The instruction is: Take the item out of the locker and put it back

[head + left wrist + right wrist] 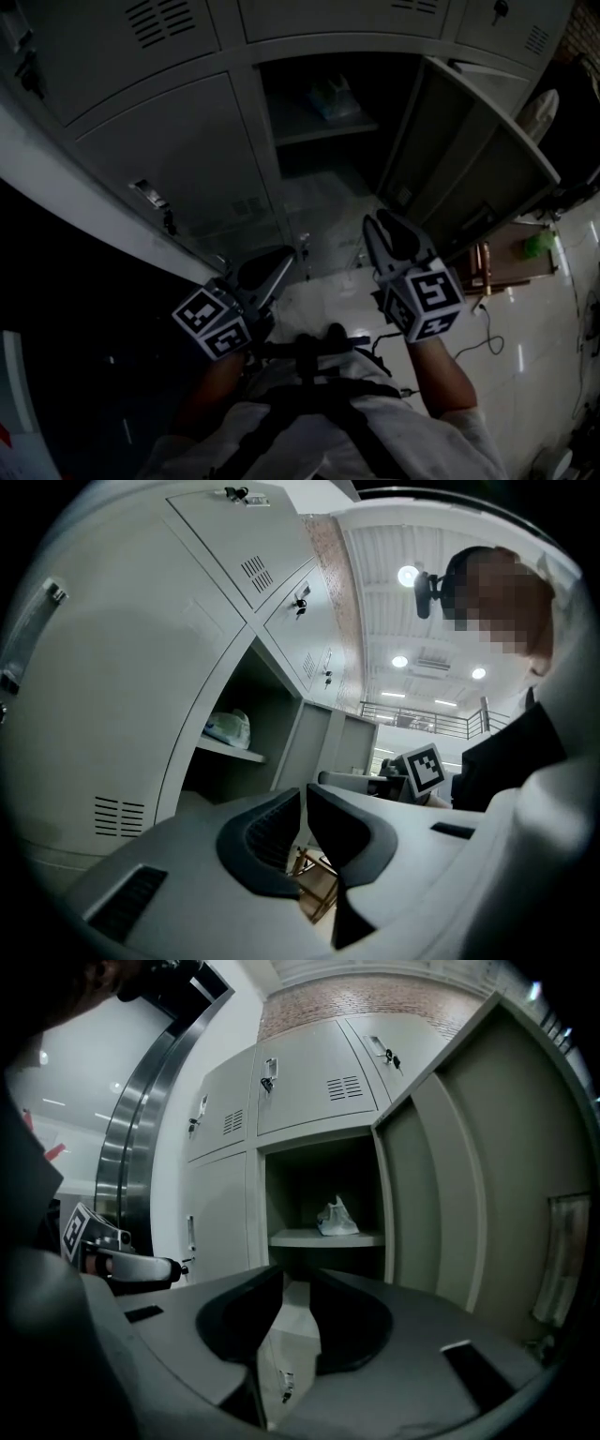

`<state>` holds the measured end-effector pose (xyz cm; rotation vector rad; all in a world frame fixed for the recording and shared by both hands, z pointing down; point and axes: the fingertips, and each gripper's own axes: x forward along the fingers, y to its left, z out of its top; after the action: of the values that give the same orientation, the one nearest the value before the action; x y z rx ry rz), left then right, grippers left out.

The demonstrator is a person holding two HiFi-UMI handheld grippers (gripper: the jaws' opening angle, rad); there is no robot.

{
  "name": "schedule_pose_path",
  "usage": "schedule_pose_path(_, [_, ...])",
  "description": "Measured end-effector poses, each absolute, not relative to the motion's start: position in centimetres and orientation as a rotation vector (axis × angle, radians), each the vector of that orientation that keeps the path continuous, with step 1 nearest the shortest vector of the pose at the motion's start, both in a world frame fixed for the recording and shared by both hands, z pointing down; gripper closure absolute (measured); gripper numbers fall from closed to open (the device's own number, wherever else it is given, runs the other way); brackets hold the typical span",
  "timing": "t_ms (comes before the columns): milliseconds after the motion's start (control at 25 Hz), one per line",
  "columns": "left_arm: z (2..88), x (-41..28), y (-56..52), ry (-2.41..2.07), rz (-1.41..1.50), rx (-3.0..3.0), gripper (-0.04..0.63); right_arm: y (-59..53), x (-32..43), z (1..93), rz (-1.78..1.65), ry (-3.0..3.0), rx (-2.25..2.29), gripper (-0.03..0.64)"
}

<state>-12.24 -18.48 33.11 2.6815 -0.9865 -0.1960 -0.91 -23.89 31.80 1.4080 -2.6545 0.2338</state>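
The person is facing the open locker [323, 129] with both grippers held short of it, so the taking-out step is judged to be only starting. The white plastic packet [337, 1216] is lying on the locker's shelf, well apart from either gripper. The left gripper [303, 791] is showing fingers all but pressed together, holding nothing. The right gripper [298, 1274] is keeping its fingers slightly spread and empty. The next move is calling for wider fingers and a reach in to the shelf.
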Motion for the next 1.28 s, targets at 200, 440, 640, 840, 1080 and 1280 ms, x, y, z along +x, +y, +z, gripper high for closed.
schedule_pose_path(200, [34.4,-13.7,-17.0,-0.986,-0.185,2.649,0.568,-22.0,-0.5,33.6,0.288,-2.619,1.442,0.541])
schedule_pose_path(440, [35.0,-14.8,-15.3,-0.977,-0.182,2.636,0.568,-19.7,0.2,35.2,0.322,-2.591,1.483,0.558])
schedule_pose_path(640, [36.4,-14.9,-13.8,-0.944,-0.155,2.587,0.568,-18.3,-0.7,35.8,0.35,-2.588,1.474,0.565])
schedule_pose_path(840, [36.8,-14.8,-13.3,-0.931,-0.151,2.583,0.568,-17.9,-0.8,36.4,0.357,-2.579,1.47,0.567])
schedule_pose_path(1080, [36.8,-14.7,-12.5,-0.93,-0.162,2.586,0.568,-17.1,-0.8,36.7,0.359,-2.577,1.465,0.567])
schedule_pose_path(1280, [36.7,-14.2,-11.8,-0.936,-0.179,2.586,0.568,-16.2,-0.3,36.6,0.354,-2.589,1.456,0.568])
